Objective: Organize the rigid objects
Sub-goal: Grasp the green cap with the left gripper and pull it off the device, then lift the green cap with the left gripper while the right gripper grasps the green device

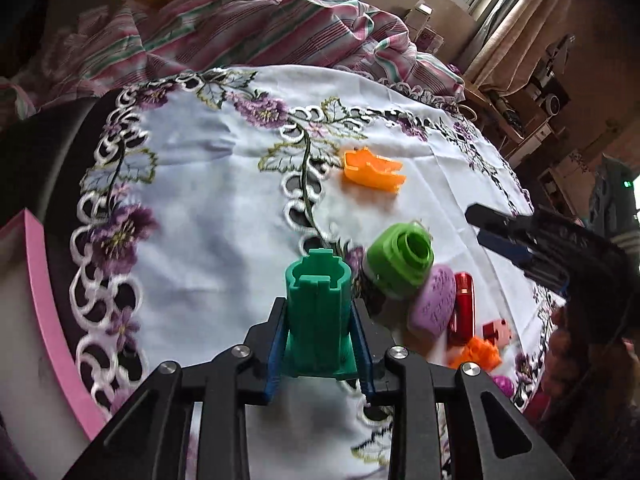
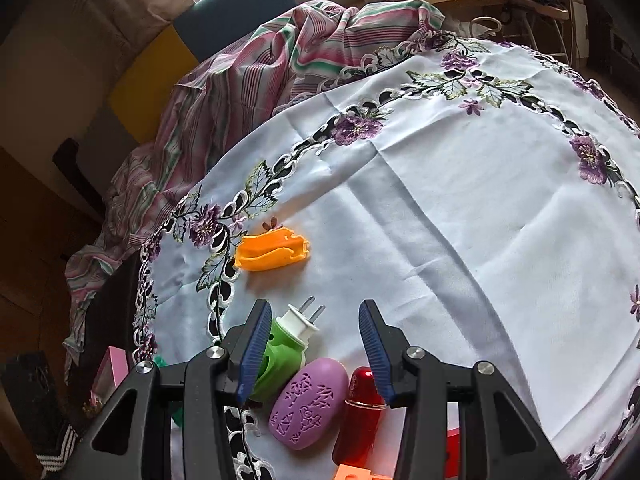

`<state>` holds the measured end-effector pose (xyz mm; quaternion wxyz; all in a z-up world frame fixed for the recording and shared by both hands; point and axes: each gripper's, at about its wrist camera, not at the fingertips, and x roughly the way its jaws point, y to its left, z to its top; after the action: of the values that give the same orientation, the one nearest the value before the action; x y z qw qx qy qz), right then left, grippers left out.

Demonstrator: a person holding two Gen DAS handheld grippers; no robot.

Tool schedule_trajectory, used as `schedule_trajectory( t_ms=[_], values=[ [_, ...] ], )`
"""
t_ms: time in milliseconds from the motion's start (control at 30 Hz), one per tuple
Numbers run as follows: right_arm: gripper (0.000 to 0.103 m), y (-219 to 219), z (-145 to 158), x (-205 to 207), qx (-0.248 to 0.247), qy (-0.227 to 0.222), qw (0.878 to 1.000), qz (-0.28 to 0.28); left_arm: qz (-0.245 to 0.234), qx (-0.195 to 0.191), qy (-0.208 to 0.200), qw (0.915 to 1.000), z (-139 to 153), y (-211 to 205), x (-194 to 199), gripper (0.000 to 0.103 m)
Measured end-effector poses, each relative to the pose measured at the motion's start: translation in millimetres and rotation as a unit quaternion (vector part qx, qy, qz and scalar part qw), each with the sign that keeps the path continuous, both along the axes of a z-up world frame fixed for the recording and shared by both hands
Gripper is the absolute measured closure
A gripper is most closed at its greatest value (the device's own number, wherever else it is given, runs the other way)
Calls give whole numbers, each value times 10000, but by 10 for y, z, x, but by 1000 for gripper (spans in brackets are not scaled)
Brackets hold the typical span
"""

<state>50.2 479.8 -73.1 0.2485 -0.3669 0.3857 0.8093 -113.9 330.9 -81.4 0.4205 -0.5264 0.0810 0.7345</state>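
Observation:
My left gripper (image 1: 318,306) is shut on a teal tower-shaped plastic piece (image 1: 320,280), which stands up between the blue pads above the tablecloth. To its right lie a light-green plug-in device (image 1: 400,258), a purple oval (image 1: 434,306) and a red cylinder (image 1: 462,304). An orange clip-like piece (image 1: 374,170) lies farther off. My right gripper (image 2: 314,306) is open over the green plug-in device (image 2: 284,352), the purple oval (image 2: 308,402) and the red cylinder (image 2: 360,416), its pads touching none of them. It also shows at the right of the left wrist view (image 1: 478,224).
A white embroidered tablecloth (image 2: 460,208) covers the round table. A striped cloth (image 1: 248,28) is bunched at the far edge. A pink box (image 1: 52,312) stands at the left edge. Small orange (image 1: 478,354) and red (image 1: 496,330) pieces lie near the cylinder.

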Motion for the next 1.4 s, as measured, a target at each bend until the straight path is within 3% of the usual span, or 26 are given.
schedule_trajectory(
  t_ms=[133, 333, 533, 633, 800, 933, 1033, 1200, 1400],
  values=[
    [57, -86, -43, -106, -119, -10, 9993, 368, -110, -58, -221, 9997, -49, -271, 262, 73],
    [53, -256, -116, -283, -171, -167, 9956, 907, -247, -243, 231, 9991, -78, -225, 482, 72],
    [45, -309, -177, -422, -137, -351, 9934, 1081, -153, -442, 405, 9981, -289, 17, 360, 72],
    [40, -327, -250, -515, -218, -510, 9916, 1168, -77, -310, 401, 9987, -306, 15, 290, 72],
    [38, -381, -289, -684, 79, -700, 9888, 1319, 117, -41, 109, 9999, -358, -51, 172, 72],
    [47, -476, -305, -767, 488, -926, 9817, 1588, 231, 68, -71, 9997, -384, -90, 110, 72],
    [48, -536, -302, -778, 611, -946, 9777, 1771, 245, 94, 0, 9997, -395, -96, 132, 72],
    [46, -372, -400, -736, -96, -742, 9843, 1597, 269, 113, 101, 9995, -415, -82, 194, 72],
    [46, -414, -418, -760, -67, -780, 9834, 1635, 300, 161, 36, 9994, -423, -91, 170, 72]
  ],
)
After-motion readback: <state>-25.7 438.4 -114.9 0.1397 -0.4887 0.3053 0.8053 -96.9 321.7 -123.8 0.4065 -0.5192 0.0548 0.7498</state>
